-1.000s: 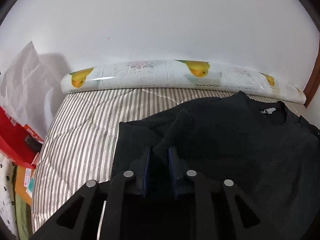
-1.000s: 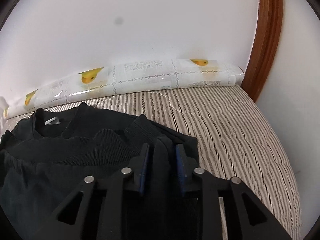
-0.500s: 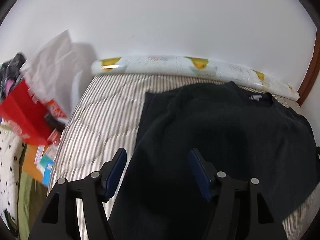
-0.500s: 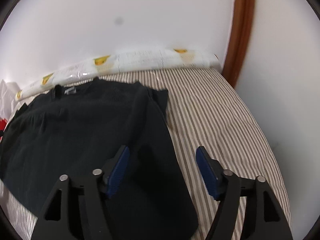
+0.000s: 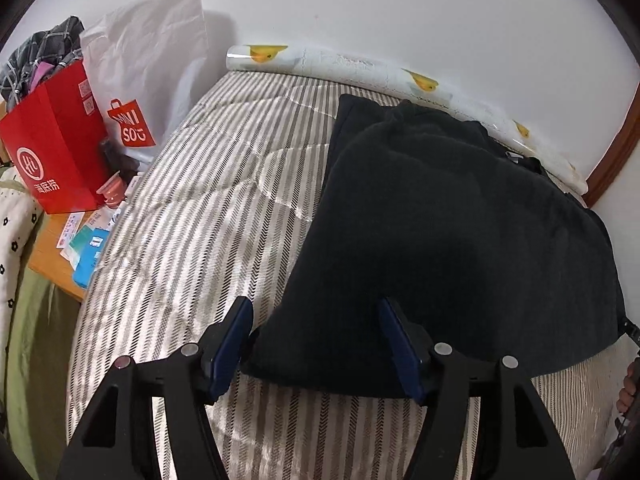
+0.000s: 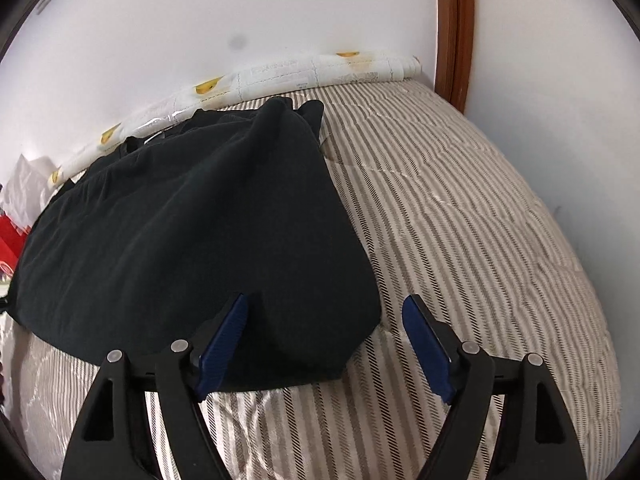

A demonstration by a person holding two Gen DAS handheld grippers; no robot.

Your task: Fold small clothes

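Note:
A black sweater (image 5: 452,224) lies folded over on the striped bed cover (image 5: 208,216), its neck end toward the wall. My left gripper (image 5: 316,320) is open over the sweater's near left corner, and its blue pads do not press on the cloth. In the right wrist view the same black sweater (image 6: 192,232) fills the left half. My right gripper (image 6: 324,320) straddles the near right corner with its jaws still opening, and the cloth lies loose between them.
A rolled mat with yellow prints (image 5: 400,76) lies along the wall. To the left stand a red paper bag (image 5: 56,148), a white shopping bag (image 5: 148,64) and clutter on a wooden stand (image 5: 52,260). A brown wooden frame (image 6: 454,28) rises at the bed's right corner.
Both grippers have let go of the sweater's hem and opened. Both have drawn back toward the near edge, so the folded sweater now shows whole.

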